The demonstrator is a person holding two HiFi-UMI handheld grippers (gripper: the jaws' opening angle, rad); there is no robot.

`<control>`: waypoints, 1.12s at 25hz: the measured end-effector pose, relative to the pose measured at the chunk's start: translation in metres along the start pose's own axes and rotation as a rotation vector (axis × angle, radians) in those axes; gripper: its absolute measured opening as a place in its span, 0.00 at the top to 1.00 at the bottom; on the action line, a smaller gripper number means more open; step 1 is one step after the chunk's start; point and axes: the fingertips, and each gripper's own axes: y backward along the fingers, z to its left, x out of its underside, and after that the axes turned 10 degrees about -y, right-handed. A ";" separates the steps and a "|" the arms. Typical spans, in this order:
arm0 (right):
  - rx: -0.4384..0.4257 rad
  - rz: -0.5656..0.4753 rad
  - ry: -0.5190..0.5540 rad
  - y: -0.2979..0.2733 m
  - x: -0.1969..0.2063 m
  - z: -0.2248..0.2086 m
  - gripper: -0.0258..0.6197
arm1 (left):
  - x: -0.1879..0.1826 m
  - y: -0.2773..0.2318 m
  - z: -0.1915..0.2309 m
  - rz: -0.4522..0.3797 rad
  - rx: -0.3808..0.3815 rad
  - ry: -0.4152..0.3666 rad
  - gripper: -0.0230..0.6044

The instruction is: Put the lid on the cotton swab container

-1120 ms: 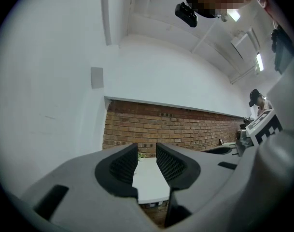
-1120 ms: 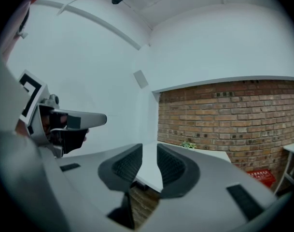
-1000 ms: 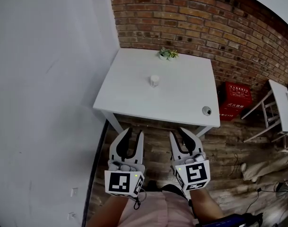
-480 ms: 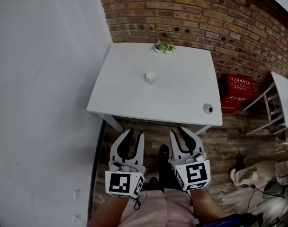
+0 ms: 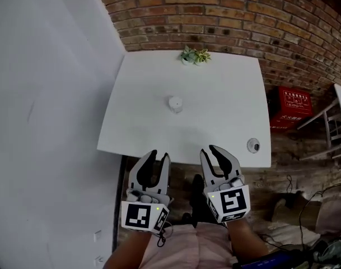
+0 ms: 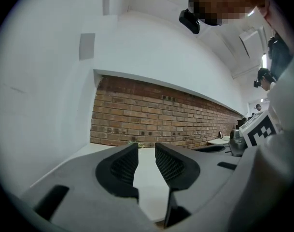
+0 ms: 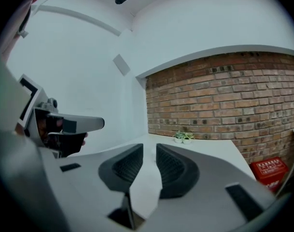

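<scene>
- Left gripper (image 5: 159,154), right gripper (image 5: 209,149): fingers a little apart and empty, side by side at the near edge of the counter (image 5: 215,116).
- Cotton swab container (image 5: 175,103): mid-counter, well ahead of the fingers.
- Lid (image 5: 253,145): near edge, right of the right fingers.
- Potted plant (image 5: 195,55): far edge, by the brick wall (image 5: 226,15).
- Red crate (image 5: 296,102): on the floor, further right.

White table (image 5: 215,116) centre; brick wall (image 5: 226,15) at 12 o'clock; white wall (image 5: 41,122) at 9; red crate (image 5: 294,103) at 3; plank floor (image 5: 304,167) at 4.

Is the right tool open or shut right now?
Open: jaws of the right tool stand apart, only the white table showing between them; nothing gripped.
</scene>
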 end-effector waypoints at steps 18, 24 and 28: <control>-0.153 -0.051 0.057 -0.122 -0.079 -0.039 0.82 | -0.038 -0.115 0.055 -0.030 -0.074 -0.023 0.79; -0.153 -0.013 0.045 -0.145 -0.069 -0.040 0.81 | -0.027 -0.132 0.079 -0.002 -0.074 -0.002 0.79; -0.178 0.023 0.023 -0.160 -0.055 -0.036 0.78 | -0.007 -0.151 0.093 0.029 -0.028 0.036 0.79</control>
